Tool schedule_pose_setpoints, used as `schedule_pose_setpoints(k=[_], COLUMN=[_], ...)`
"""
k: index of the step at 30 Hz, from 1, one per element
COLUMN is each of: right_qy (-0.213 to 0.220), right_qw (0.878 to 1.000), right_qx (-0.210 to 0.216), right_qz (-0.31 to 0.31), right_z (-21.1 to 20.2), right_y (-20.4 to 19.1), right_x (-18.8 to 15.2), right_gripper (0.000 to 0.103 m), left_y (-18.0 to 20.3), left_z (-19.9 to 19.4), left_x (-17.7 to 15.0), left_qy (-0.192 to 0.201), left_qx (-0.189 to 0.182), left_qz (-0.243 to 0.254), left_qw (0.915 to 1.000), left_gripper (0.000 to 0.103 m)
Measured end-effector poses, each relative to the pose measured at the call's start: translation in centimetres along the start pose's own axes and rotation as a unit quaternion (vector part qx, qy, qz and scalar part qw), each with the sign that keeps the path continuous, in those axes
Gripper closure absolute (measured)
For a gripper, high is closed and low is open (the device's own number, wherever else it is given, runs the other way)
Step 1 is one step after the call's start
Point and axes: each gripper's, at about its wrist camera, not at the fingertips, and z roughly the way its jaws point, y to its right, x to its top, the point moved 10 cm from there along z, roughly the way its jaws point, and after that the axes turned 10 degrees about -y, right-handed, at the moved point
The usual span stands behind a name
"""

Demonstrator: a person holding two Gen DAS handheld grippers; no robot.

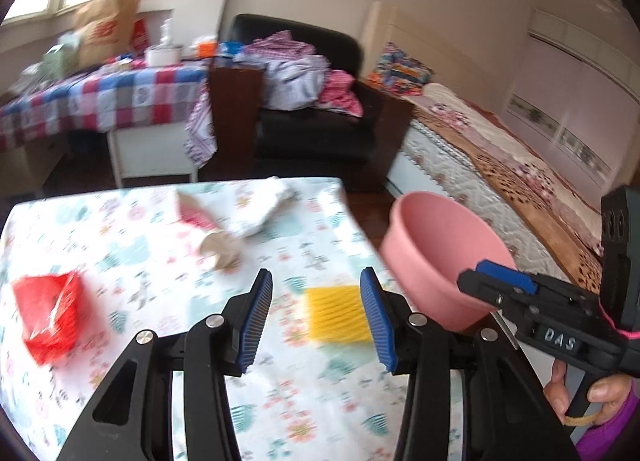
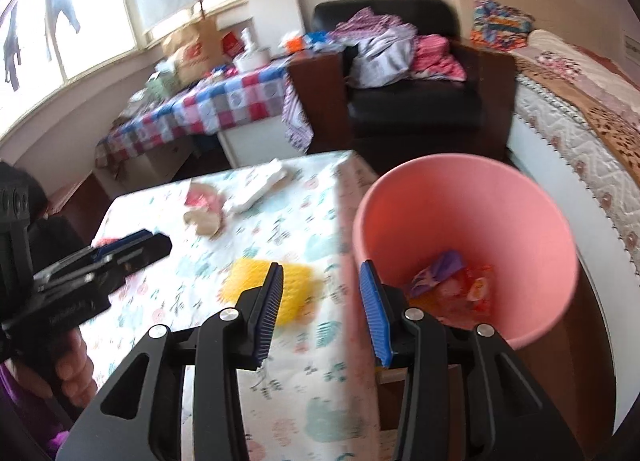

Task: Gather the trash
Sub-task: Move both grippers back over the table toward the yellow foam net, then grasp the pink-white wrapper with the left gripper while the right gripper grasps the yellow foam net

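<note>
In the left wrist view, the left gripper [image 1: 316,313] is held wide apart and empty above the table [image 1: 120,229], with a yellow wrapper [image 1: 336,313] seen between its fingers. A red wrapper [image 1: 50,313] lies at the left.

In the right wrist view, the right gripper [image 2: 322,309] is also spread and empty, beside the pink bin [image 2: 464,217], where trash [image 2: 448,281] is seen.

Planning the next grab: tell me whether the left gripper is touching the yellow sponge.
Cannot tell. In the left wrist view, the left gripper is open with the yellow sponge showing between its fingers, but no view shows contact or height plainly.

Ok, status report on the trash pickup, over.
Both hand-held grippers open, empty: left, right. Yellow wrapper on table ahead; pink bin holds wrappers. Nothing in the way.
</note>
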Motion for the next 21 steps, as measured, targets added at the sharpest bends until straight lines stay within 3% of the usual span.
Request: schedule_pose_setpoints(k=[10, 21], right_qy=[-0.063, -0.097], right_qw=[0.997, 0.995], right_qx=[0.029, -0.003], right_qz=[-0.034, -0.038], right_z=[4.3, 7.9], right_y=[-3.9, -4.1], right_x=[-2.0, -2.5], right_gripper=[0.062, 0.062], left_y=[-4.9, -6.3], left_z=[-0.9, -0.5], left_x=[-2.8, -2.8], left_qy=[-0.014, -0.020], left_qx=[0.027, 0.031], left_qz=[-0.044, -0.054], left_qw=[0.9986, 0.9979], left_gripper=[0.058, 0.058])
